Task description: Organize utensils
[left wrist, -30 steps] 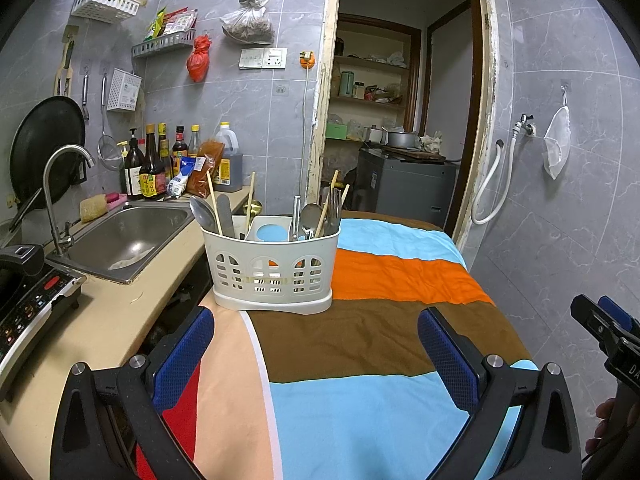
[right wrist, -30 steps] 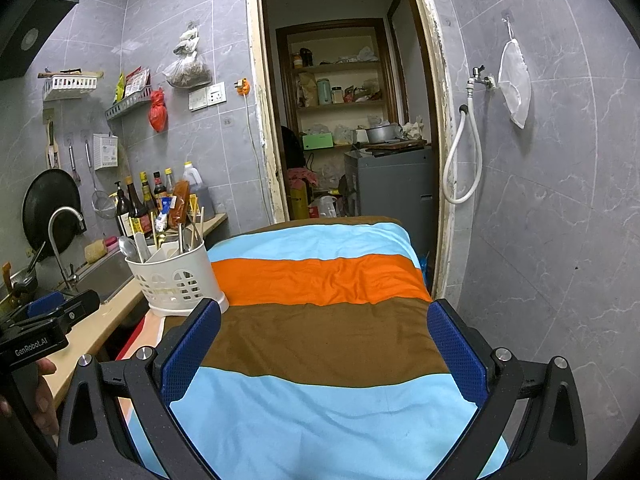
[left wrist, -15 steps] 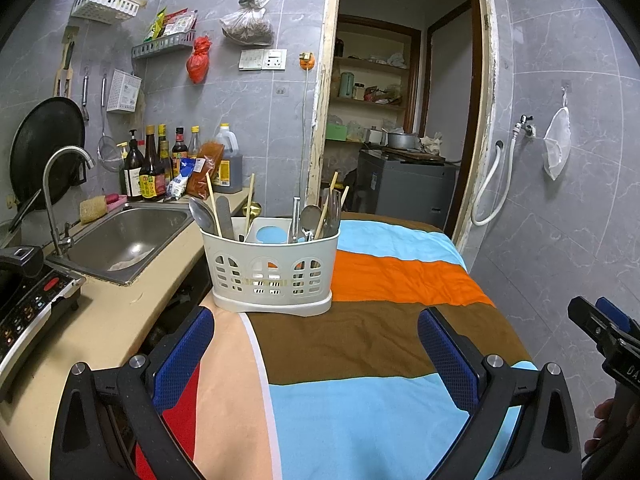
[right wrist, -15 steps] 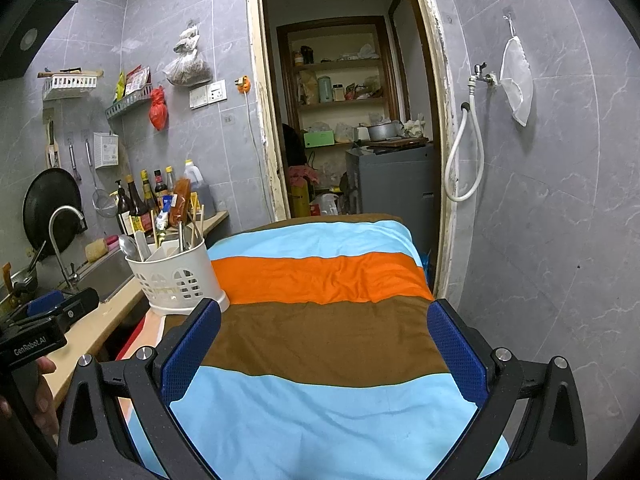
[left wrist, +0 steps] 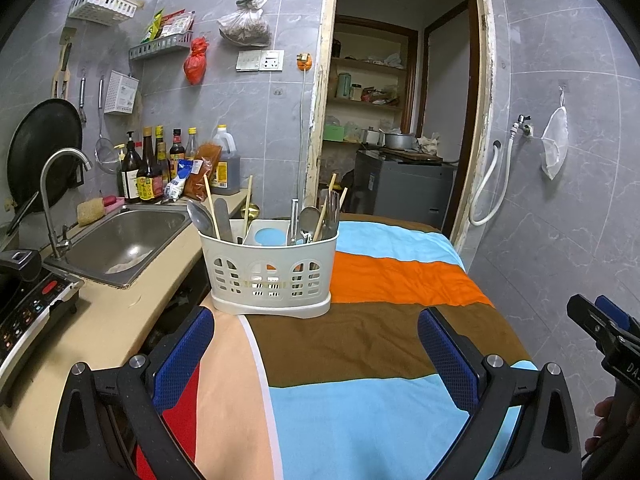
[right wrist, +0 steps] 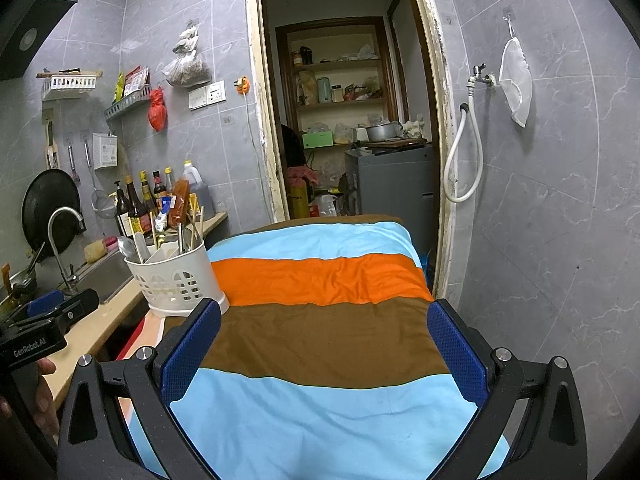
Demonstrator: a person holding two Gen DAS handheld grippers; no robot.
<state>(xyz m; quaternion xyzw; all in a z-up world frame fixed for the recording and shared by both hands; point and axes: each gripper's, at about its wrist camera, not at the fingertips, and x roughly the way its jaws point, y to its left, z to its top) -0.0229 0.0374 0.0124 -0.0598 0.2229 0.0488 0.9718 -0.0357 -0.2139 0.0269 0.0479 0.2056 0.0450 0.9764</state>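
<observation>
You stand in a narrow kitchen walled in large grey marbled tiles, smooth and glossy, with a rough, chipped door frame opening onto a back room of wooden shelves. Across the middle runs your work surface, draped in a soft striped cloth in broad bands of light blue, orange and brown, with peach and red panels at its left edge; the fabric is slightly wrinkled. To the left lies a beige countertop holding a stainless steel sink with a curved tap, and dark glass sauce bottles lined up against the wall. A round black pan hangs above.

The task's thing, the utensil caddy, sits upright on the cloth near its left edge, just beside the counter. It is white plastic, oval, with arched slotted cut-outs in its wall and a flared base. Metal spoons, a fork and wooden chopsticks stand in its compartments; which piece is in which one you cannot tell for certain.

Your left gripper hangs over the cloth, well short of the caddy, jaws spread wide and holding nothing; its fingers are matte black with dimpled blue pads. Your right gripper is likewise spread wide and empty above the brown and blue bands.
</observation>
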